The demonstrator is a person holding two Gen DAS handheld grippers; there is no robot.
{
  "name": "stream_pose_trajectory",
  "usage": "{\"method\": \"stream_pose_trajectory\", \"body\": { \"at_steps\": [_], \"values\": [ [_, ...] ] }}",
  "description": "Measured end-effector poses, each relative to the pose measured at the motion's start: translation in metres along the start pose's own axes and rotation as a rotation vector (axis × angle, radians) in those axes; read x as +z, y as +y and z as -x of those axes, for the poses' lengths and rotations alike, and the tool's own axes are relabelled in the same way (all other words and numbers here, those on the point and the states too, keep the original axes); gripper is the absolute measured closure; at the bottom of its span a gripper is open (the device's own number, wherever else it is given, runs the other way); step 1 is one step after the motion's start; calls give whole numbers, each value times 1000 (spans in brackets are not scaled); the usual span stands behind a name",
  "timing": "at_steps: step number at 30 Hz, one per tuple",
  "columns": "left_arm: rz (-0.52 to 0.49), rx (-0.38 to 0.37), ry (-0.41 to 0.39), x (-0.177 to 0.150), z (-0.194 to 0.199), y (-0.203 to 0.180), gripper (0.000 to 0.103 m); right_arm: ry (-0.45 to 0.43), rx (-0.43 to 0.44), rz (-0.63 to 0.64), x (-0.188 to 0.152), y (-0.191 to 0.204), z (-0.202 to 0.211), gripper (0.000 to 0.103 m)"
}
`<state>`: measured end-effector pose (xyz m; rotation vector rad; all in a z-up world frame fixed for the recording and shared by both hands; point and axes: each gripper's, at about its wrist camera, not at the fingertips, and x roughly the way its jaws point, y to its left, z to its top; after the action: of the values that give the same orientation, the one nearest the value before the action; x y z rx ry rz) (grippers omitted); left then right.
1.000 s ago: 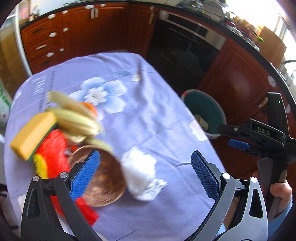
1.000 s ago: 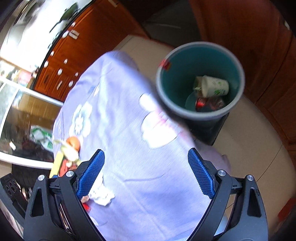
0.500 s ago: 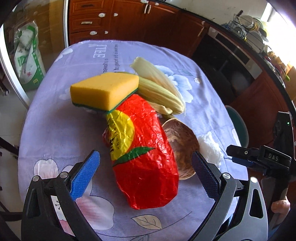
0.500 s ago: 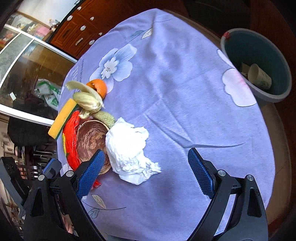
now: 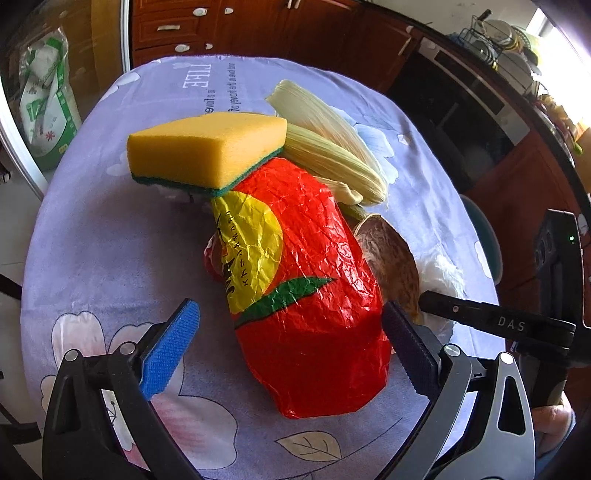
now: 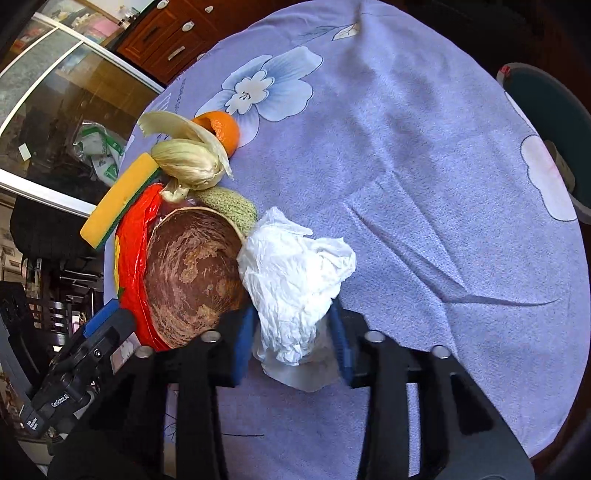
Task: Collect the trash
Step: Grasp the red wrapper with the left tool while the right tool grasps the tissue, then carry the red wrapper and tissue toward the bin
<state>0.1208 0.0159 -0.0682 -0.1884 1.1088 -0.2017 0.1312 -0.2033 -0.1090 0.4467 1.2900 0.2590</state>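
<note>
A heap of trash lies on the round table with the purple flowered cloth. My right gripper is shut on a crumpled white tissue beside a brown coconut shell. My left gripper is open, its jaws on either side of a red and yellow plastic bag. A yellow sponge rests on the bag's far end, with corn husks next to it. An orange peel and a green melon rind lie in the heap.
A teal trash bin stands on the floor past the table's right edge. Wooden cabinets and an oven line the far wall. A glass door with a green and white bag behind it is at the left.
My right gripper swung from over the bin to the heap and closed on the white tissue. My left gripper moved in around the red bag, still open.
</note>
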Motion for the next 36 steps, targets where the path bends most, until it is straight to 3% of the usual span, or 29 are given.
{"method": "stream_pose_trajectory", "body": {
  "at_steps": [5,6,7,11,15,25,36],
  "values": [
    [-30,-1,-30,-3,-1,-6,5,-1,-1,21,-1,0,5,91],
    [-39,-1,-37,-3,0,-7,10,-4,1,19,0,-3,8,91],
    [-48,-1,-41,-4,1,-8,24,-6,3,15,1,-5,10,91],
    [-31,-8,-43,-6,7,0,36,-18,8,-8,2,-16,16,91],
    [-26,11,-60,-8,20,7,63,-22,1,-31,1,-24,17,91],
    [-31,3,-96,-21,60,0,66,-40,70,-52,-1,-37,28,91],
    [-182,-42,-140,-10,75,-78,66,-110,143,-122,-2,-81,66,91]
  ]
}}
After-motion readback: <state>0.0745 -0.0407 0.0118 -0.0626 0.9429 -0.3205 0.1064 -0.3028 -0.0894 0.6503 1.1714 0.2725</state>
